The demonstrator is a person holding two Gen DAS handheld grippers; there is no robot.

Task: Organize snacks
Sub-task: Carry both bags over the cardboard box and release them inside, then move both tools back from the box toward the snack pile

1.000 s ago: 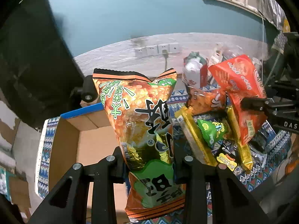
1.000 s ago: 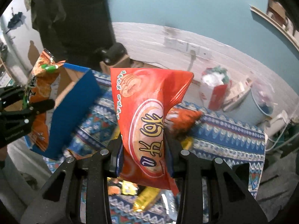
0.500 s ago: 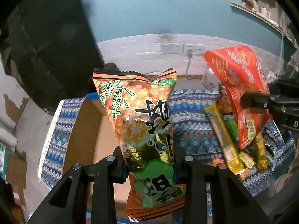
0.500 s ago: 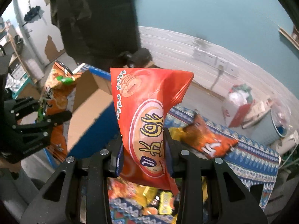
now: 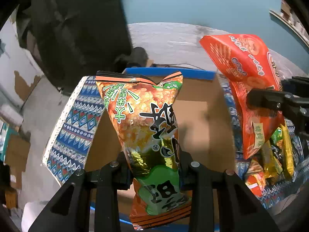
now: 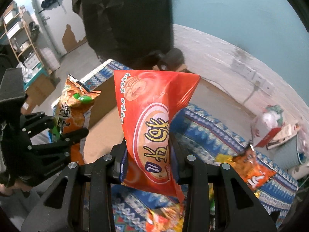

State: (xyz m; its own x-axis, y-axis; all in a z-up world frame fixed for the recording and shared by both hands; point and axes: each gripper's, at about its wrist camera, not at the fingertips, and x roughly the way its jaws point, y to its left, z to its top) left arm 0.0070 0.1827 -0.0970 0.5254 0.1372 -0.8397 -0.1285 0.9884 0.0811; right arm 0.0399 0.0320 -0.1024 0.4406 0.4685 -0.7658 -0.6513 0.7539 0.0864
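Observation:
My left gripper (image 5: 154,166) is shut on an orange and green snack bag (image 5: 146,123) and holds it upright over the open cardboard box (image 5: 200,119) with a blue rim. My right gripper (image 6: 148,162) is shut on a red snack bag (image 6: 152,123), held upright beside the box (image 6: 104,131). The red bag also shows at the right of the left wrist view (image 5: 249,85), and the orange and green bag at the left of the right wrist view (image 6: 75,104). Several loose snack packets (image 5: 270,160) lie on the patterned cloth.
A blue patterned cloth (image 6: 208,133) covers the table. An orange packet (image 6: 251,172) lies on it at the right. A red and white carton (image 6: 268,125) and a pale tub (image 6: 295,150) stand beyond the cloth. A dark hanging garment (image 6: 127,19) is behind the box.
Both grippers have swung left with their bags. The box now fills the middle of the left wrist view, and the red bag has come closer to it.

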